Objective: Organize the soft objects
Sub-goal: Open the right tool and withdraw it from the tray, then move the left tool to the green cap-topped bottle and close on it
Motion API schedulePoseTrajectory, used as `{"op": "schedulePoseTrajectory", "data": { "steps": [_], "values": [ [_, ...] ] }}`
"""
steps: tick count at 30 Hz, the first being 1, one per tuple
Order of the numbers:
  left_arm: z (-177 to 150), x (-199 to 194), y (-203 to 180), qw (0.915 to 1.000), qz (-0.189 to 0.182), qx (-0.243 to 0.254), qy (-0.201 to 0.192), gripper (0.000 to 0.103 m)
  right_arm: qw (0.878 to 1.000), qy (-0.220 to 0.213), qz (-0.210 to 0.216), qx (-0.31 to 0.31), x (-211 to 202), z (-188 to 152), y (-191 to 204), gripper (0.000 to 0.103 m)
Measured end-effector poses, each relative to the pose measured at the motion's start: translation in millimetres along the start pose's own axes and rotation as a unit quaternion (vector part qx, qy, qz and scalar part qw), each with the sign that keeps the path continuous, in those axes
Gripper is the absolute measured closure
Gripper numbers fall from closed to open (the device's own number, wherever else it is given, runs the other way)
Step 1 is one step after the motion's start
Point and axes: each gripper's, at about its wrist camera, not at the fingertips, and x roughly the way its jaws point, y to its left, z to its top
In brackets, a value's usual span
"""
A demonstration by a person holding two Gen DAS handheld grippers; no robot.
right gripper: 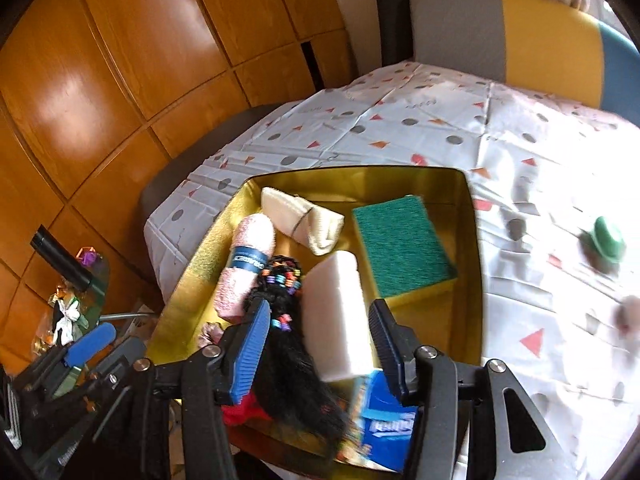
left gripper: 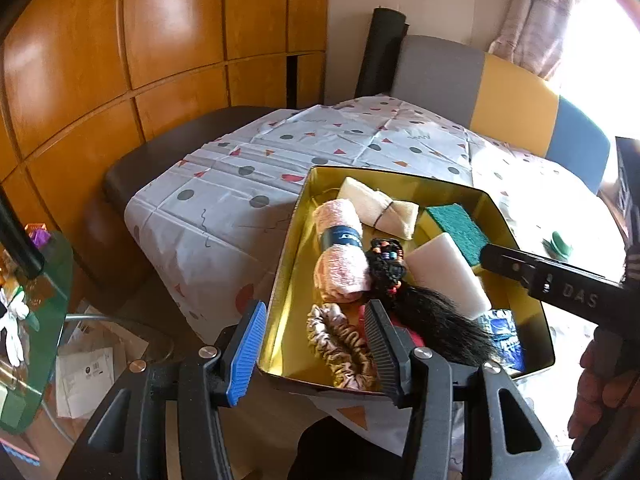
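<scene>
The gold tin [right gripper: 474, 248] on the patterned tabletop [right gripper: 400, 136] holds a pink rolled towel [right gripper: 246, 268], cream cloth [right gripper: 300, 216], green sponge [right gripper: 400, 244], white block [right gripper: 340, 312], black beaded hairpiece [right gripper: 288, 344] and scrunchie [left gripper: 340, 344]; left tongs [left gripper: 316, 350] straddle the tin's near wall, pads apart; right tongs [right gripper: 316, 352] hover open above the white block, gripping nothing; a green object [right gripper: 608, 238] lies aside.

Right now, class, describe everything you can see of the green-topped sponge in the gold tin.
The sponge is a rectangular block with a rough dark green scouring layer on top and soft yellow foam beneath, visible along its near edge. It looks clean and uncompressed. It lies flat, green side up, in the far right corner of the gold tin, resting on the tin's floor. The white foam block lies right beside its left edge; whether they touch cannot be told. No hand-held gripper holds it.
</scene>
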Motion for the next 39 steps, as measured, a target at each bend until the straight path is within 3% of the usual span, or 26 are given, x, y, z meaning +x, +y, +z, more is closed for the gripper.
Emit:
{"op": "schedulePoseTrajectory", "data": {
  "steps": [9,19,25,30,36,39],
  "values": [
    [0.1,-5.5,-27.6,0.9992,-0.011,0.037,-0.004,0.052,0.999,-0.032,-0.043,0.008,-41.9,-16.7,-47.9,0.042],
    [3.6,-6.7,-79.4,0.9945,-0.038,0.097,-0.004,0.052,0.988,-0.059,-0.125,0.062,-94.7,-31.0,-144.3,0.041],
    [12.3,-8.5,-121.3,0.9883,-0.065,0.138,-0.005,0.052,0.973,-0.07,-0.191,0.105,-125.0,-46.9,-213.3,0.034],
    [26.6,-6.1,-169.5,0.9803,-0.109,0.165,0.006,0.052,0.953,-0.075,-0.245,0.161,-143.6,-71.3,-273.7,0.034],
    [39.1,11.5,-239.3,0.9669,-0.165,0.19,0.046,0.052,0.932,-0.077,-0.253,0.247,-149.9,-100.6,-322.1,0.034],
    [41.8,25.1,-276.8,0.9593,-0.168,0.222,0.043,0.038,0.93,-0.085,-0.24,0.267,-153.9,-100.7,-328.5,0.034]
  ]
}}
